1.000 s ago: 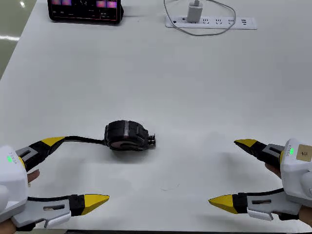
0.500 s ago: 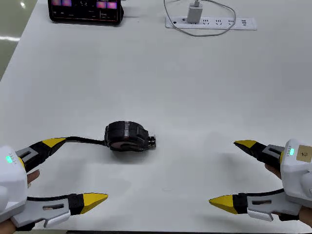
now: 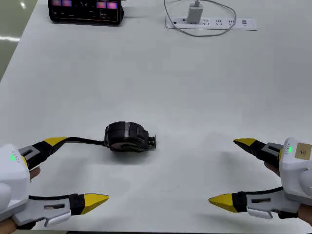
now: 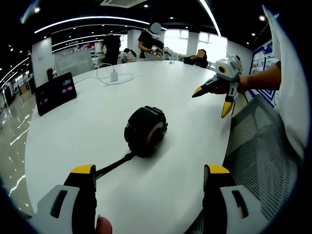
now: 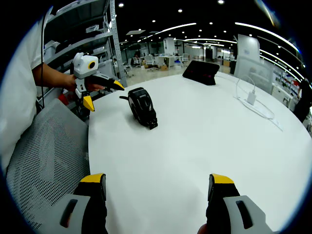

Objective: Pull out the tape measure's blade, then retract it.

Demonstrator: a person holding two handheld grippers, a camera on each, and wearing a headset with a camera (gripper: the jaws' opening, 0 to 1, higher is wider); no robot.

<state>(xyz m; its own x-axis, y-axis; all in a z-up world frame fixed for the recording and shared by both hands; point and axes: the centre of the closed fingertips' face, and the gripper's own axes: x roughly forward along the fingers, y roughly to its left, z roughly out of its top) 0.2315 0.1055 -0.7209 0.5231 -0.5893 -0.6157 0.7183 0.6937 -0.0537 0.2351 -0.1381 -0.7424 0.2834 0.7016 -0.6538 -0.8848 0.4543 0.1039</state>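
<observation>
The tape measure (image 3: 126, 136) lies between left gripper (image 3: 77, 170) and right gripper (image 3: 229, 171), fingers released

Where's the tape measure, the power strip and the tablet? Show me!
tape measure (image 3: 126, 137), head view, middle of its black case.
power strip (image 3: 229, 22), head view, white body by the sockets.
tablet (image 3: 85, 9), head view, on its lit screen.
</observation>
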